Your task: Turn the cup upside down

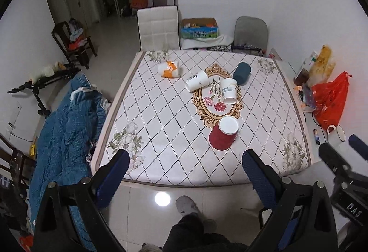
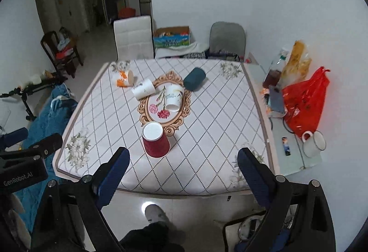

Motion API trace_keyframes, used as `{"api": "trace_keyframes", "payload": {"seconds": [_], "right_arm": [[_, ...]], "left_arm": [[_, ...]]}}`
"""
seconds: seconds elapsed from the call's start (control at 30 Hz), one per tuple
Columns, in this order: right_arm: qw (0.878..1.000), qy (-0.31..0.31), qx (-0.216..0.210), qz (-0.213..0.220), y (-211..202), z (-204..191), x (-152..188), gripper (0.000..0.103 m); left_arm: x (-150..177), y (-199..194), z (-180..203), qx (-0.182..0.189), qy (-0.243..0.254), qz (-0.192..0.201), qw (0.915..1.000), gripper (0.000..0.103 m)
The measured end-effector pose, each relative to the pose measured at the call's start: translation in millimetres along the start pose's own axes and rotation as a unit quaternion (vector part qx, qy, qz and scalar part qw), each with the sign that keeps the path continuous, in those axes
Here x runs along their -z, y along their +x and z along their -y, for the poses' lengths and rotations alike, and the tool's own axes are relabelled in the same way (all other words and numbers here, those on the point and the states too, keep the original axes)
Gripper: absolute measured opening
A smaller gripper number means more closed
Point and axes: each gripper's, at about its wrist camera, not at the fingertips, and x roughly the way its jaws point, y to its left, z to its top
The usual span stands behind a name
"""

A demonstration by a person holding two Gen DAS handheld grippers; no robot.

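Ahead of both my grippers I see the square table covered in a white diamond-quilted cloth with a gold oval floral medallion (image 1: 161, 118), its near edge just beyond the fingertips. My left gripper (image 1: 186, 164) hangs with its blue-padded fingers spread wide, holding nothing; my right gripper (image 2: 184, 163) is likewise spread and empty, off the table's near edge.

Closest in front of the left gripper, slightly to its right, stands the dark red ribbed paper cup (image 1: 223, 132), upside down with its white base facing up; from the right gripper it sits just ahead and to the left (image 2: 156, 142).

Farther ahead, four cups lie on their sides: a teal paper cup (image 1: 241, 73), a white paper cup with blue print (image 1: 228, 90) on the medallion, a plain white paper cup with dark lettering (image 1: 196, 81), and an orange-and-white patterned paper cup (image 1: 169, 68) farthest left.

Far right of both grippers sits a white enamel mug (image 2: 314, 142) beside a red plastic bag (image 2: 306, 100).
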Motion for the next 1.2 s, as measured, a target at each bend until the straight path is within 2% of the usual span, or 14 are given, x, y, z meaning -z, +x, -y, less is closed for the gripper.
{"api": "trace_keyframes", "payload": {"seconds": [0.23, 0.43, 0.73, 1.2], "right_arm": [[0.999, -0.004, -0.001, 0.032, -65, 4, 11, 0.097], [0.999, -0.006, -0.009, 0.041, -93, 5, 16, 0.097], [0.999, -0.017, -0.021, 0.035, -98, 7, 14, 0.097], [0.999, -0.019, -0.014, 0.040, -112, 13, 14, 0.097]], "left_arm": [[17, -42, 0, 0.000, -0.004, 0.019, 0.9998, 0.100], [22, -62, 2, -0.002, -0.004, 0.029, 0.9996, 0.100], [32, -79, 9, -0.013, -0.017, 0.028, 0.9994, 0.100], [37, -95, 11, -0.011, -0.013, 0.036, 0.9992, 0.100]]}}
